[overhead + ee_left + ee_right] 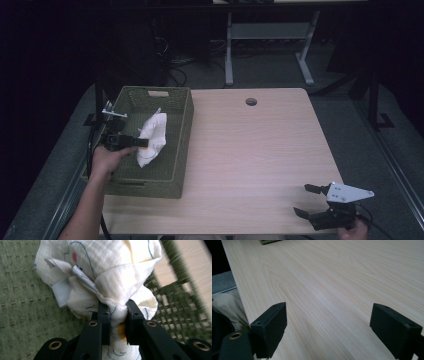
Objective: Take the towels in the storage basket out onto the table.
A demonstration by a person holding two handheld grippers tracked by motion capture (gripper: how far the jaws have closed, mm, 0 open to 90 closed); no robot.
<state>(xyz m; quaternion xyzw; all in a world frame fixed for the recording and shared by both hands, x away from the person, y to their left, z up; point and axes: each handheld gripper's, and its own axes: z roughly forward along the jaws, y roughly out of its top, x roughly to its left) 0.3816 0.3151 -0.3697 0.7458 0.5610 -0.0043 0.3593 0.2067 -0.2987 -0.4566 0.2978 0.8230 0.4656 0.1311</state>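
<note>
Cloth (117,272) pinched in left gripper (141,143), bunched ahead of its pads, over green basket (181,131). Lifted clear of basket floor; removal to surface (260,150) outstanding. Right gripper (303,199) spread wide, idle, nothing between pads.

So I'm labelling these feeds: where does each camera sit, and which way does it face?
High view: above the person's side, looking forward and down at the table; forearms enter from below.
Left gripper view: on the left gripper, jaws clamped on the white cloth over the green basket.
Right gripper view: on the right gripper, jaws open over tabletop.
Shared: cloth and basket.
</note>
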